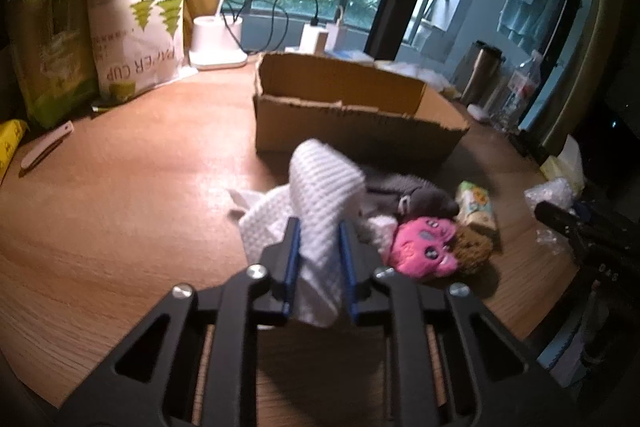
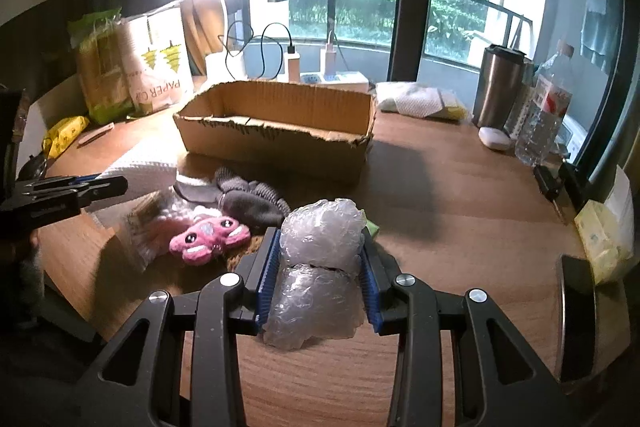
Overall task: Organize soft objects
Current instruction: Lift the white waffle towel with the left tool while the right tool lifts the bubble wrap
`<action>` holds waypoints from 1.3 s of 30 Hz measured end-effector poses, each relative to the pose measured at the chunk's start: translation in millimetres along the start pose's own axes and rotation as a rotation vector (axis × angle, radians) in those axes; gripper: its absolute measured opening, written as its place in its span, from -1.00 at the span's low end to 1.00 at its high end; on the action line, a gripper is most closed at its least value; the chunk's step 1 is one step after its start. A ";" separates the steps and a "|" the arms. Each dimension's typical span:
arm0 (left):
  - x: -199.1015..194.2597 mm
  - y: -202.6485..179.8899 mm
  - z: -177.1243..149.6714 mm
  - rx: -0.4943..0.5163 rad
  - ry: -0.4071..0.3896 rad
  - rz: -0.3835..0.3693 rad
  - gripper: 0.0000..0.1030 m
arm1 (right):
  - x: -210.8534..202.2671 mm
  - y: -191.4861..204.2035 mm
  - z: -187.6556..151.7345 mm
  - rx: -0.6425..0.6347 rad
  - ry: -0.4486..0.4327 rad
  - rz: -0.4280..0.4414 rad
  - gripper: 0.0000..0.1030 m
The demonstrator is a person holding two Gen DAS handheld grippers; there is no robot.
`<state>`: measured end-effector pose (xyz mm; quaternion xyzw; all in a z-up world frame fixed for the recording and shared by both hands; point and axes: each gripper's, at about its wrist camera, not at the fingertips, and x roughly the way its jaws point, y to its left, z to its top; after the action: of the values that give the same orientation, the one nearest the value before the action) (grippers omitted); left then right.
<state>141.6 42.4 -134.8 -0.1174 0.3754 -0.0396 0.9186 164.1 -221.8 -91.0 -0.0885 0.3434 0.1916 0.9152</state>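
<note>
My left gripper (image 1: 319, 227) is shut on a white waffle-weave cloth (image 1: 320, 187), which rises in a fold above the table (image 1: 120, 207). My right gripper (image 2: 320, 239) is shut on a wad of clear bubble wrap (image 2: 320, 235) held above the table. An open cardboard box (image 1: 352, 123) (image 2: 276, 131) stands behind both. In front of it lie a pink plush toy (image 1: 424, 247) (image 2: 208, 235), a grey knitted item (image 1: 424, 199) (image 2: 248, 203), a brown fuzzy item (image 1: 474, 247) and a small printed pack (image 1: 476, 205). The left gripper (image 2: 116, 185) also shows at the left of the right wrist view.
Paper-cup packs (image 1: 136, 27) and a green bag (image 1: 52, 39) stand at the back left, with a white lamp base (image 1: 216, 43). A steel tumbler (image 2: 500, 87), a water bottle (image 2: 544, 115), a white case (image 2: 494, 138) and tissue packs (image 2: 604, 239) line the right side.
</note>
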 end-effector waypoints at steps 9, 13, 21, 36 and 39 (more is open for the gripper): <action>4.9 2.0 3.5 0.003 0.017 -0.011 -0.86 | -7.3 -6.1 11.0 0.004 -0.041 0.001 -0.24; 18.0 1.8 -2.7 0.007 0.077 -0.015 -0.81 | -8.1 -7.6 10.8 0.007 -0.042 0.004 -0.24; 37.6 -16.7 -11.0 0.108 0.123 0.076 -0.50 | -7.0 -9.4 6.9 0.018 -0.038 0.020 -0.24; 36.9 -20.1 -13.0 0.159 0.107 0.075 -0.08 | -0.6 -14.1 3.3 0.032 -0.033 0.037 -0.24; 36.2 -24.2 -14.5 0.185 0.104 0.062 -0.47 | -0.1 -13.9 3.3 0.032 -0.033 0.037 -0.24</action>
<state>157.7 10.4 -163.5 -0.0185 0.4207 -0.0518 0.9055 171.8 -233.5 -88.1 -0.0644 0.3329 0.2046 0.9183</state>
